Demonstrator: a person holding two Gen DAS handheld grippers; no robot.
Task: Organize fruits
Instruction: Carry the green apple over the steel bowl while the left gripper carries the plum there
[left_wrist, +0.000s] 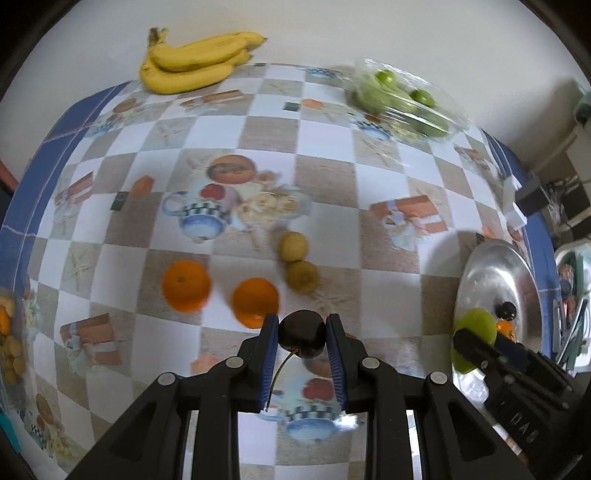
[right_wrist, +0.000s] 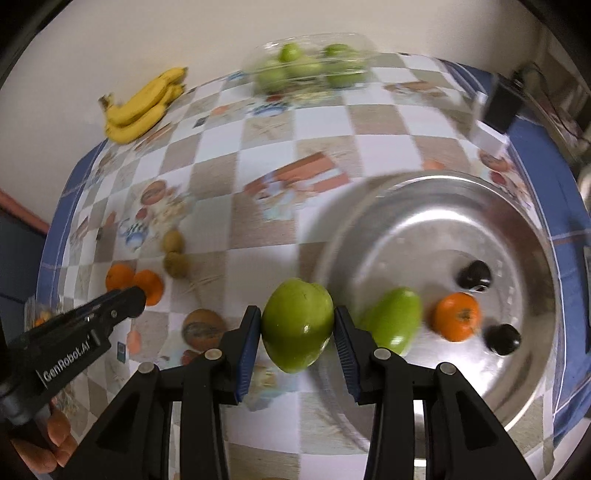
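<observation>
My left gripper (left_wrist: 302, 328) is shut on a dark cherry (left_wrist: 302, 339) whose stem hangs down between the fingers. It hovers above the tablecloth, just right of two oranges (left_wrist: 186, 285) and near two brown kiwis (left_wrist: 293, 245). My right gripper (right_wrist: 297, 325) is shut on a green apple (right_wrist: 297, 325), held over the left rim of a round metal tray (right_wrist: 443, 206). In the tray lie another green apple (right_wrist: 393, 319), an orange (right_wrist: 457, 315) and two dark cherries (right_wrist: 474, 275). The left gripper's body (right_wrist: 85, 325) shows at the left of the right wrist view.
A banana bunch (left_wrist: 195, 62) lies at the far edge by the wall. A clear plastic box of green apples (left_wrist: 402, 99) stands at the far right. A packet of fruit (left_wrist: 9, 339) sits at the left edge. Dark devices (left_wrist: 532, 195) rest beyond the table's right side.
</observation>
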